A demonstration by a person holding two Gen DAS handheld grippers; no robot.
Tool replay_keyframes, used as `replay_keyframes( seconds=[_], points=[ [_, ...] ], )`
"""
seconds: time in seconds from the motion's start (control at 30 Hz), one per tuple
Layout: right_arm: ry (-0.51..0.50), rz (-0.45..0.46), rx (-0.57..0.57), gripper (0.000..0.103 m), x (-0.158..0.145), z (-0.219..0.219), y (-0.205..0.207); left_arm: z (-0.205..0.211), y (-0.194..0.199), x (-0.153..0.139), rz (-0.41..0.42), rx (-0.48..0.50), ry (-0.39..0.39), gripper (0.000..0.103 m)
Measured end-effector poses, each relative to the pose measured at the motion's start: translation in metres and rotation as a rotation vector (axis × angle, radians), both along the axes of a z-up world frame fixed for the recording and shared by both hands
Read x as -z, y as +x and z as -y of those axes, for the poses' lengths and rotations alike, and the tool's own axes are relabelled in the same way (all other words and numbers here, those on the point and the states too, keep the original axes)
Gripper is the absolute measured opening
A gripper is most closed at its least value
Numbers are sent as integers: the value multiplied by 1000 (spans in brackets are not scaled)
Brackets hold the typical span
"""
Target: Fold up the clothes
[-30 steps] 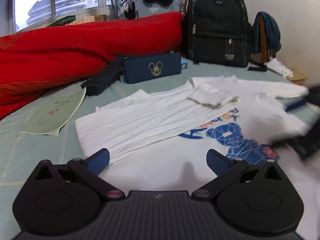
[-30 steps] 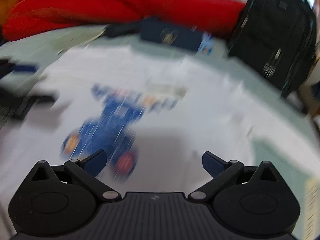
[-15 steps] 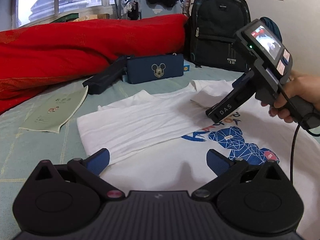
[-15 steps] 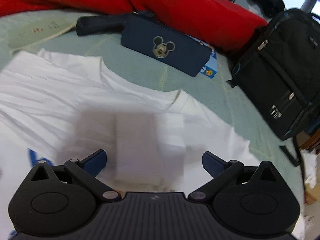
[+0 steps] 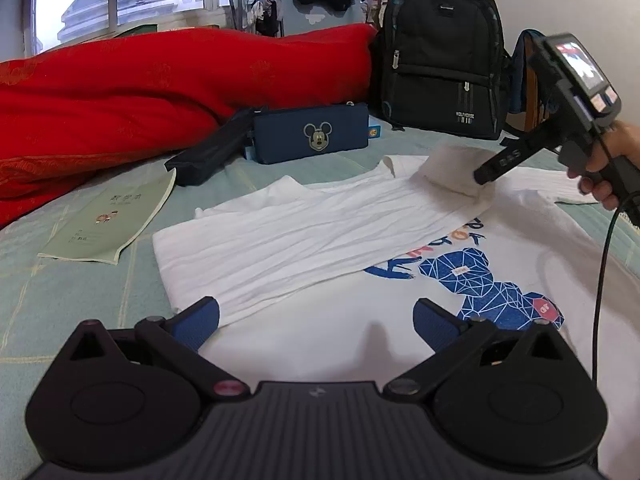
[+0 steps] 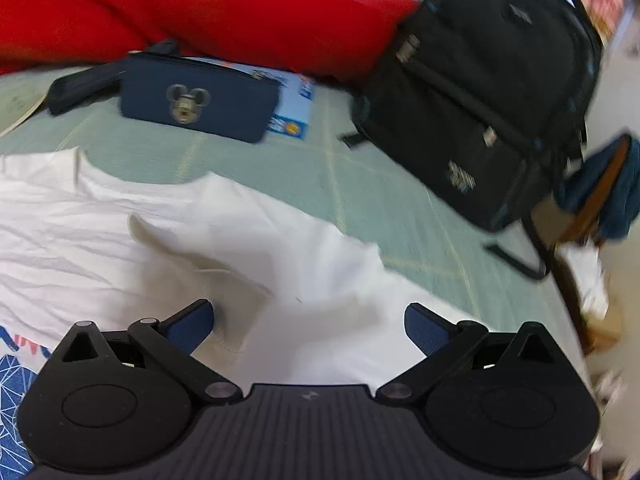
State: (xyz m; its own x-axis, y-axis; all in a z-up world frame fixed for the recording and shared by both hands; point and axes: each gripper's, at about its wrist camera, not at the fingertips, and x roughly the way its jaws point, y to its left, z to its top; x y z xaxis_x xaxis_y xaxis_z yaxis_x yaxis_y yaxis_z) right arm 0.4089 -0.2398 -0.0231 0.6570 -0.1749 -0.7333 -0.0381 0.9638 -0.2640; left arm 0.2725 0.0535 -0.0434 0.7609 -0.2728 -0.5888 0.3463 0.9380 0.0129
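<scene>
A white T-shirt (image 5: 304,248) with a blue bear print (image 5: 480,280) lies flat on the green bed mat (image 5: 80,296). Its left side is folded over the middle. My left gripper (image 5: 316,320) hovers open over the shirt's lower hem, with nothing between its fingers. A hand (image 5: 612,160) holds my right gripper (image 5: 482,176) with its tip at the folded short sleeve (image 5: 448,168) near the collar. In the right wrist view the right gripper (image 6: 310,320) is open, and the rumpled sleeve (image 6: 188,256) rises just ahead of its left finger (image 6: 192,320) on the T-shirt (image 6: 60,248).
A red quilt (image 5: 160,92) runs along the back, beside a black backpack (image 5: 440,60). A navy Mickey pouch (image 5: 312,136), a black case (image 5: 216,152) and a green booklet (image 5: 108,220) lie beyond the shirt. A chair with blue cloth (image 6: 600,196) stands to the right.
The right gripper swept over the shirt to the folded sleeve near the collar, and the sleeve now stands lifted and rumpled. The left gripper has stayed put.
</scene>
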Motion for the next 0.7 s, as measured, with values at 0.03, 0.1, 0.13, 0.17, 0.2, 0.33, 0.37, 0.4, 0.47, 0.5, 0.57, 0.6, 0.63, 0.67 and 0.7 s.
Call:
replay_keyframes(
  seconds=[0.03,0.1,0.13,0.17,0.2,0.33,0.37,0.4,0.47,0.5,0.57,0.6,0.63,0.67,0.7],
  points=[
    [23,3,16,103,-1,7,-1,0,0,0,0,0,0,102],
    [61,12,45,103,-2,18,-3,0,1,1,-2,0,0,102],
    [86,19,51,103,-3,22,-4,0,1,1,-3,-1,2,102],
    [114,26,51,103,-4,26,-5,0,1,1,-3,-2,3,102],
    [145,30,48,103,-5,29,-6,0,1,1,-4,-2,4,102],
    [321,33,27,103,-7,40,-15,0,1,2,-4,-2,3,102],
    [404,26,8,103,-7,44,-17,0,1,2,-4,-2,3,102],
    [486,15,-2,103,-4,49,-19,1,2,2,-4,-2,3,102],
    [635,-8,-1,103,4,59,-22,1,2,3,-7,-2,6,102],
    [698,-20,11,103,9,63,-22,1,3,4,-8,-2,8,102],
    [824,-44,36,103,21,71,-23,2,3,5,-9,-1,12,102],
    [873,-52,47,103,26,74,-23,2,3,5,-9,-1,12,102],
    [910,-52,54,103,31,76,-22,2,3,5,-9,0,13,102],
    [934,-45,59,103,34,77,-21,3,3,6,-10,0,14,102],
    [953,-34,63,103,36,77,-19,3,3,6,-11,0,15,102]
  ],
)
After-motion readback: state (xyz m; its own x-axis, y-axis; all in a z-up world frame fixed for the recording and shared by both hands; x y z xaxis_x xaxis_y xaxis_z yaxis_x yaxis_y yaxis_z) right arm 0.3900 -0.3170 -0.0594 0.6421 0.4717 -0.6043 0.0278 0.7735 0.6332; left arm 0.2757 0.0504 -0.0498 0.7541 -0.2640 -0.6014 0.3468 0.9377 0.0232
